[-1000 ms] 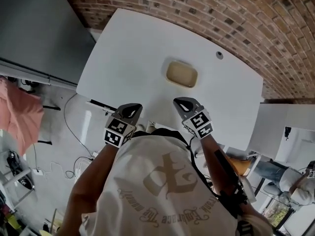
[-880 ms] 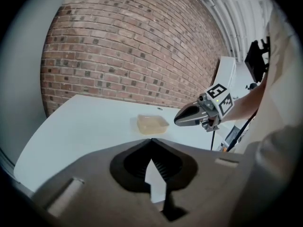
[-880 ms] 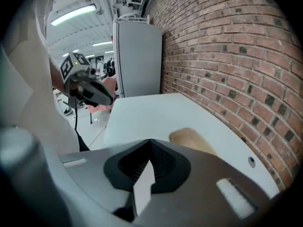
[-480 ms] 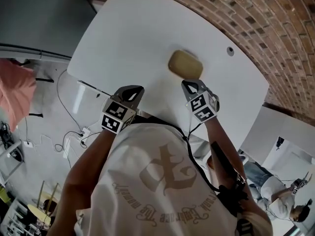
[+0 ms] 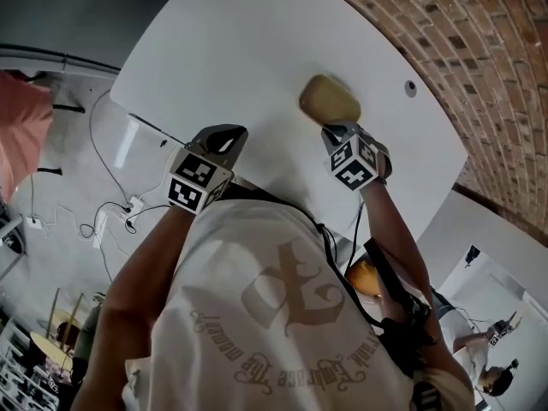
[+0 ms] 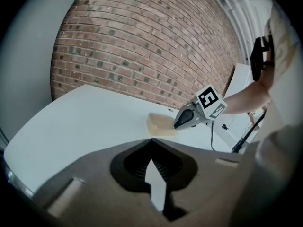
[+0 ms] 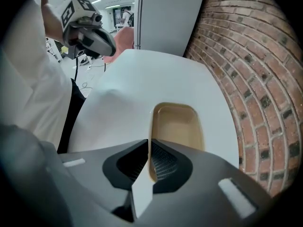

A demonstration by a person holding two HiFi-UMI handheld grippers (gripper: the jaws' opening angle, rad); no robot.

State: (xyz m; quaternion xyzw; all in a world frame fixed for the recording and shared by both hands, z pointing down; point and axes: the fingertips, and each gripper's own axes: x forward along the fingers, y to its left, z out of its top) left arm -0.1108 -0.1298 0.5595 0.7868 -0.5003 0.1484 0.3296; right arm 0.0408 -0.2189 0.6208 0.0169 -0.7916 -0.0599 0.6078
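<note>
A shallow tan tray [image 5: 329, 98] sits empty on the white table [image 5: 231, 50], toward the brick wall. My right gripper [image 5: 336, 130] is shut with nothing in it, its tips right at the tray's near rim; whether they touch it I cannot tell. In the right gripper view the tray [image 7: 178, 123] lies just past the closed jaws of the right gripper [image 7: 147, 144]. My left gripper [image 5: 224, 134] is shut and empty over the table's near edge, well left of the tray. The left gripper view shows the left gripper [image 6: 151, 141], the tray [image 6: 159, 123] and the right gripper [image 6: 182, 122] beside it.
A brick wall [image 5: 479, 50] runs along the table's far side, and a small round hole [image 5: 411, 86] is in the tabletop near it. A grey cabinet [image 7: 165, 18] stands at the left end. Cables [image 5: 103, 221] and pink cloth [image 5: 17, 127] lie off the left edge.
My right gripper has moved forward across the table up to the tray's near rim. The left gripper has stayed near the front edge, still shut.
</note>
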